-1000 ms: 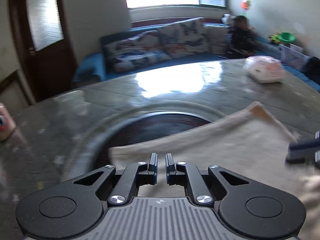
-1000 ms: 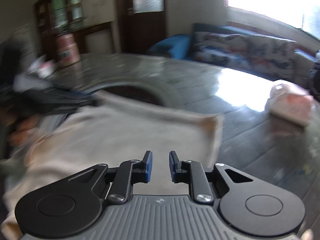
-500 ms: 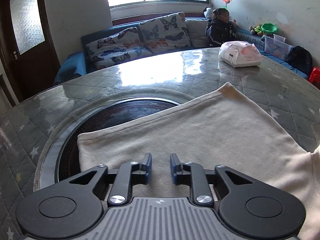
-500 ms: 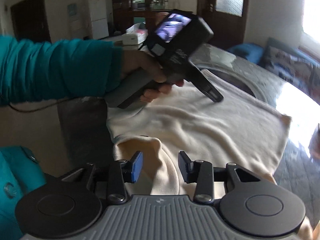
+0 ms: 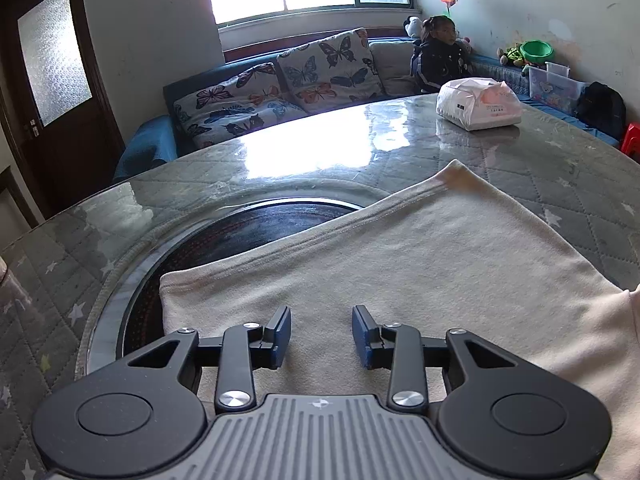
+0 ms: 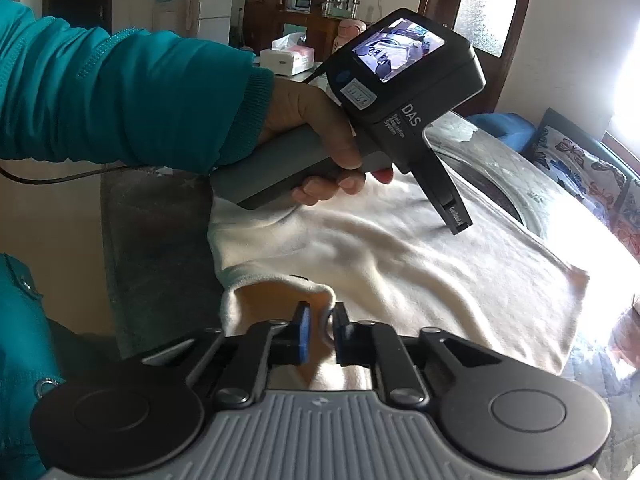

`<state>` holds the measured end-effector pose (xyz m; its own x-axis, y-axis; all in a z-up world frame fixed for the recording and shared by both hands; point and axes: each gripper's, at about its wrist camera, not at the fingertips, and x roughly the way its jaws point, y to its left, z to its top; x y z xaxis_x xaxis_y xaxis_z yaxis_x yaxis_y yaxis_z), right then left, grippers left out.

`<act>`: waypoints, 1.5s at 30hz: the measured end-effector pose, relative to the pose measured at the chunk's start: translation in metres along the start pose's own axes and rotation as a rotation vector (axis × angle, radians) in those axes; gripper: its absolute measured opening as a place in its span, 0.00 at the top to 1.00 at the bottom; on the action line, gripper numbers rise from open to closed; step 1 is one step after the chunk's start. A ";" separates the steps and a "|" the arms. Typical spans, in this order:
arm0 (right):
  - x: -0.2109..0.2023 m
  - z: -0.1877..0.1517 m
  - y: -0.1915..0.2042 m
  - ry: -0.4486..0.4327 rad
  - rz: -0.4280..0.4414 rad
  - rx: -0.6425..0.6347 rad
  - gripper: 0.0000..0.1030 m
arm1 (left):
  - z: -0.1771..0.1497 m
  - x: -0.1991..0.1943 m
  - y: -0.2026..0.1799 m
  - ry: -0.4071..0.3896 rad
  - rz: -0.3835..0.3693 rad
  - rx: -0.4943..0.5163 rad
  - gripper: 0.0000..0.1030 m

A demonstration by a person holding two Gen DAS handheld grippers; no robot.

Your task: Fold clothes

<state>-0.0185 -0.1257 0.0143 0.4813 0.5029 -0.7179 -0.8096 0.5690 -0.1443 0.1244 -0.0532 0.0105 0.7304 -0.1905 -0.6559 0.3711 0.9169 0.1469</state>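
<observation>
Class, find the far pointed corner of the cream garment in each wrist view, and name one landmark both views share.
Left wrist view: garment corner lies upper right of centre, near the white packet.
Right wrist view: the corner lies at the right edge.
Shared landmark: the butterfly cushions.

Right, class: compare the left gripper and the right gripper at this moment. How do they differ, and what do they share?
The left gripper has its fingers spread wide; the right gripper has them drawn close together.
The left gripper holds nothing above the flat cream garment; the right gripper has the garment's raised edge between its fingers.
Both have black linkages and blue finger pads, and both point at the same garment.
</observation>
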 end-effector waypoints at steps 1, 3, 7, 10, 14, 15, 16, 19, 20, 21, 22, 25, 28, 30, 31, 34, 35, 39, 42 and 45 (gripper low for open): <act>-0.001 0.000 0.001 -0.003 0.000 -0.004 0.96 | 0.000 0.000 -0.001 -0.003 0.003 0.003 0.61; -0.003 0.001 0.003 -0.006 0.010 -0.014 0.98 | -0.001 0.000 -0.002 -0.007 0.009 0.008 0.61; -0.005 0.000 0.010 0.003 0.023 -0.051 0.98 | -0.001 0.001 -0.002 -0.011 0.012 0.013 0.59; -0.007 -0.001 0.014 0.014 0.030 -0.068 0.98 | -0.001 0.001 0.000 -0.013 0.010 0.013 0.58; -0.009 -0.004 0.019 0.033 0.040 -0.083 0.98 | -0.001 0.001 0.000 -0.017 0.014 0.016 0.56; -0.009 -0.006 0.021 0.039 0.041 -0.086 0.98 | -0.001 0.001 0.000 -0.018 0.015 0.015 0.56; -0.008 -0.006 0.020 0.039 0.035 -0.080 0.98 | -0.001 0.001 0.000 -0.018 0.015 0.015 0.56; -0.008 -0.006 0.017 0.045 0.041 -0.057 0.90 | -0.001 0.001 0.001 -0.018 0.016 0.015 0.55; -0.010 -0.005 0.016 0.044 0.042 -0.052 0.88 | -0.001 0.001 0.001 -0.018 0.018 0.016 0.55; -0.011 -0.005 0.015 0.042 0.043 -0.048 0.85 | -0.001 0.001 0.000 -0.018 0.019 0.017 0.55; -0.011 -0.005 0.013 0.046 0.037 -0.041 0.82 | -0.001 0.001 0.000 -0.018 0.020 0.017 0.54; -0.011 -0.009 0.007 0.067 0.017 -0.014 0.82 | -0.002 0.001 0.001 -0.020 0.023 0.017 0.52; -0.011 -0.013 0.005 0.089 0.026 0.013 0.82 | -0.002 0.001 0.001 -0.023 0.026 0.014 0.50; -0.012 -0.014 0.005 0.095 0.039 0.023 0.82 | -0.002 0.001 0.002 -0.022 0.028 0.013 0.49; -0.013 -0.014 0.005 0.098 0.045 0.029 0.82 | -0.002 0.001 0.002 -0.020 0.028 0.012 0.49; -0.018 -0.014 0.000 0.094 0.062 0.065 0.82 | -0.001 -0.003 0.002 -0.018 0.031 0.008 0.49; -0.020 -0.014 -0.004 0.083 0.058 0.083 0.82 | -0.001 -0.007 0.001 -0.027 0.034 0.011 0.49; -0.026 -0.014 -0.016 0.046 0.036 0.148 0.82 | -0.004 -0.031 -0.005 -0.083 0.019 0.040 0.49; -0.021 -0.015 -0.020 0.049 0.022 0.172 0.82 | -0.010 -0.047 -0.008 -0.092 -0.003 0.041 0.49; -0.016 -0.017 -0.023 0.058 0.015 0.190 0.82 | -0.021 -0.065 -0.015 -0.102 -0.029 0.059 0.49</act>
<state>-0.0134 -0.1582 0.0176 0.4455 0.4768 -0.7577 -0.7355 0.6775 -0.0062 0.0593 -0.0473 0.0348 0.7725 -0.2537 -0.5822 0.4233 0.8891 0.1742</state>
